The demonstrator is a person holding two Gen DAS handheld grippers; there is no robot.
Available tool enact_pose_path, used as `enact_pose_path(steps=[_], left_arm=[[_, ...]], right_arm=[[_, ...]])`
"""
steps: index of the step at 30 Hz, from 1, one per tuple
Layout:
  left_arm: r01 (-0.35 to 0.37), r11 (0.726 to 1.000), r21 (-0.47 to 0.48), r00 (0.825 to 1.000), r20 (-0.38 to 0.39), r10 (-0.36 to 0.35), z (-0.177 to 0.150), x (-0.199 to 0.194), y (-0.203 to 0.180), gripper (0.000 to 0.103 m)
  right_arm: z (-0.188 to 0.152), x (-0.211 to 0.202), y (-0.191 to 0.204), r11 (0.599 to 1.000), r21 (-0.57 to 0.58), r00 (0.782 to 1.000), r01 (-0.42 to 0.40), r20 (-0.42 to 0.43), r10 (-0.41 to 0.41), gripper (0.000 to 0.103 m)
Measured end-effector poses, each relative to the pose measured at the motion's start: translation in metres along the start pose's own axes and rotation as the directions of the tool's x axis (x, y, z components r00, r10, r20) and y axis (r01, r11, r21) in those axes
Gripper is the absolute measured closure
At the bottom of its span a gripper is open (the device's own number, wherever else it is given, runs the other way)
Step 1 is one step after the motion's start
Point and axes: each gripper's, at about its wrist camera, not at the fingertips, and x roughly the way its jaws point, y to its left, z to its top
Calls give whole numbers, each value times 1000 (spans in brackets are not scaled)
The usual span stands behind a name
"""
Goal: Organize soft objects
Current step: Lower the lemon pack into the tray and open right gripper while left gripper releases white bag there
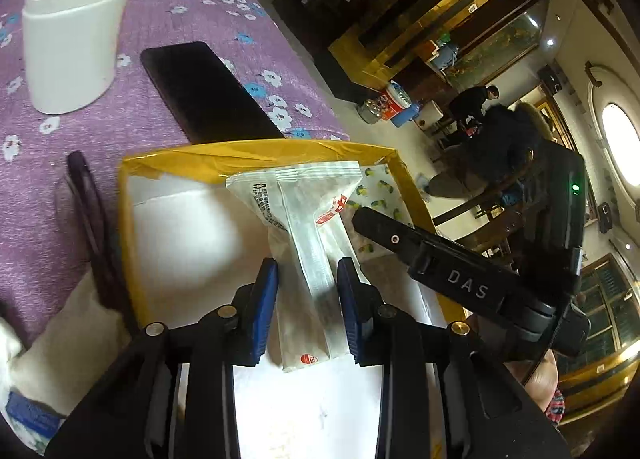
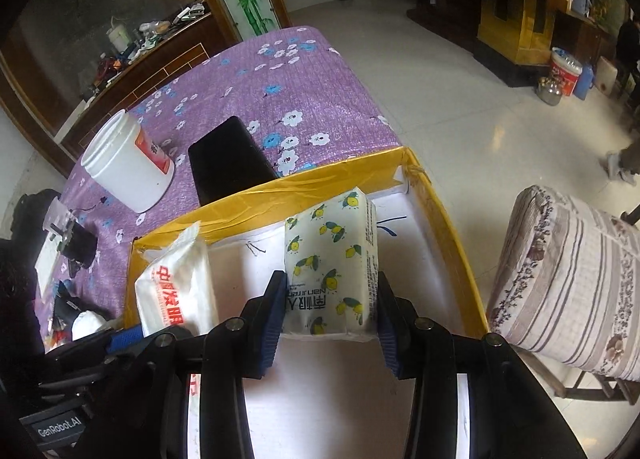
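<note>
A yellow-taped box [image 1: 256, 153] with a white inside sits on the purple flowered cloth; it also shows in the right wrist view [image 2: 452, 227]. My left gripper [image 1: 308, 299] is shut on a white tissue pack with red print [image 1: 304, 227], holding it by its seam inside the box. The same pack shows in the right wrist view [image 2: 176, 287] at the box's left. My right gripper [image 2: 330, 311] is shut on a lemon-print tissue pack [image 2: 332, 259] inside the box, right of the white pack. The right gripper's body [image 1: 460, 279] shows in the left wrist view.
A white plastic jar [image 1: 72, 31] and a black phone [image 1: 208, 95] lie on the cloth beyond the box; both show in the right wrist view, jar [image 2: 124, 163], phone [image 2: 228, 163]. A striped cushioned chair [image 2: 568, 283] stands right of the table. Small clutter [image 2: 68, 243] lies at left.
</note>
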Motion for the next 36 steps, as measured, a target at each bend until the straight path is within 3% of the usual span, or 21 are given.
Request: enact_pose_path(steps=[3,5,8,12,18,21,25,30,36], left_arm=[[-7,1000,-2,1000,-12,7,-2,8,-4,71],[-1,1000,-5,1000,-9,1,-2,10,-9,50],[-3,1000,-1,1000,17,3,-2,7,-16,39],[34,999,28,999,19,-35,-13,-6,-28,38],[67,994,82,994,86,-74,-47,-52,-35,38],[55,992,114,991,111,-68,-71,-81,-29,38],[39,987,153,988,145,-62,-91,-117,-18,38],[12,982,188,978,203,-51,-114,-168,7,33],[-45,989,140,959,283,3,-128,-227,64,32]], right_arm=[[1,-4,0,1000,-7,1000,-7,11,7,54],[-1,-12,-2,1000,8,999,-4,32,4,54],[-5,-23,-4,1000,17,999,-9,41,9,54],[-22,-58,-7,998,55,994,-34,105,28,53],[-72,-106,11,986,112,970,-125,223,98,51],[-99,-121,25,980,116,953,-159,276,122,44],[-134,-135,51,982,81,937,-169,321,135,44],[-164,-137,89,978,27,935,-205,302,187,44],[-184,-130,142,966,-106,936,-235,243,254,44]])
